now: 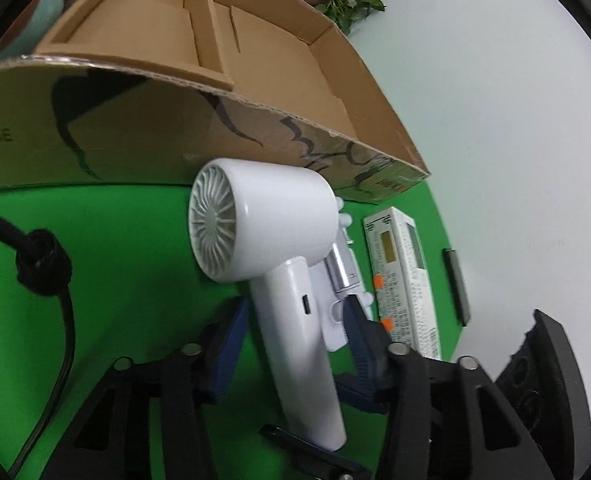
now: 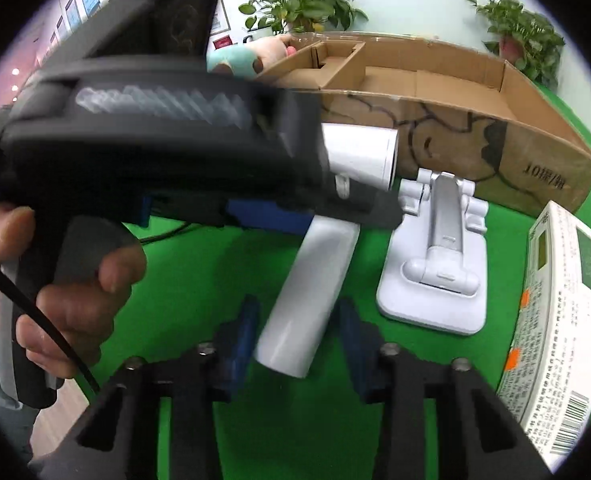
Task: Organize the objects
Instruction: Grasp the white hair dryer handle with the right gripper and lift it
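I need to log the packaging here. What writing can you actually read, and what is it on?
"SSUE": cut-off print on the cardboard box, left wrist view.
"10": printed on the same box's side, right wrist view; the characters after it are unclear.
White carton: dense print and barcode, too small to read.

A white hair dryer (image 1: pixel 263 220) lay on its side on the green counter (image 1: pixel 135 260), its ribbed rear grille facing the left wrist view and its barrel just beside the brown cardboard box (image 1: pixel 175 136). Its straight handle (image 2: pixel 311 292) slanted away from the box. A white folding stand (image 2: pixel 435 264) lay flat just beside it, and a white printed carton (image 2: pixel 555 328) lay beyond the stand. The open, partitioned box stood behind them.
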Motion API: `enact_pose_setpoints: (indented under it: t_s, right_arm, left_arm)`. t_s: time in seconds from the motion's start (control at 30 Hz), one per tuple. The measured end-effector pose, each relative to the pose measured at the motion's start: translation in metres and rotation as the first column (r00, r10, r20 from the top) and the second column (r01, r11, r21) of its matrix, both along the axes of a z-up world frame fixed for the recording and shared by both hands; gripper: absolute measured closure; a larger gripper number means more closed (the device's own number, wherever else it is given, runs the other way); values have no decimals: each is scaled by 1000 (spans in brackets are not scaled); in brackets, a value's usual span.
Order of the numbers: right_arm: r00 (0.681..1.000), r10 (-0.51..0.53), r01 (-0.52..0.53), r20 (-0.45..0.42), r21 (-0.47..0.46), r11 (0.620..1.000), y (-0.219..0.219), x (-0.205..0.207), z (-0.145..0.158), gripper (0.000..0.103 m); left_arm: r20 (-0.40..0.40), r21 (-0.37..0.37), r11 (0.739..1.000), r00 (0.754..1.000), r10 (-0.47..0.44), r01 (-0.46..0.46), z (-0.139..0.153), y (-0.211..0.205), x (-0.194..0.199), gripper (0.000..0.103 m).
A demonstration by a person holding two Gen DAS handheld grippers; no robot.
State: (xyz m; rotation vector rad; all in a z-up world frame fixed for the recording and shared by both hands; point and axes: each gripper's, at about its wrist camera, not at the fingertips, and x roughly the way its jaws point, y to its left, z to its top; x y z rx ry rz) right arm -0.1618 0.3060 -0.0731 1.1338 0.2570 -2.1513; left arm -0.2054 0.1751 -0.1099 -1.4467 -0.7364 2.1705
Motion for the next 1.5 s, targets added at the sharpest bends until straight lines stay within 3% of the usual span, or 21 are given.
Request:
enact_pose_setpoints:
  t_s: [0.27, 0.4, 0.7, 0.9, 1.23, 1.5]
  right_arm:
    - [998, 31, -33, 57, 36, 999, 7, 34, 4, 68]
    - [997, 3, -4, 77, 14, 1000, 6, 27, 6, 66]
    - [997, -26, 28, 68, -22, 999, 8, 29, 9, 69]
    - [1000, -12, 14, 28, -52, 999, 6, 33, 21, 71]
    - [999, 3, -6, -39, -80, 997, 1, 28, 44, 72]
    - [994, 13, -23, -105, -94, 995, -27, 18, 53, 72]
  left_arm:
    - [28, -38, 999, 999, 30, -29, 1, 2, 13, 63]
    - [38, -63, 997, 998, 45, -43, 2, -1, 12, 73]
    - [31, -126, 990, 997, 66, -61, 7, 12, 19, 75]
    - [-19, -138, 985, 995, 99, -100, 36, 4, 35, 75]
    - [-96, -181, 976, 990, 106, -122, 76, 9, 32, 75]
    - [-162, -203, 968, 980, 118, -151, 114, 3, 23, 75]
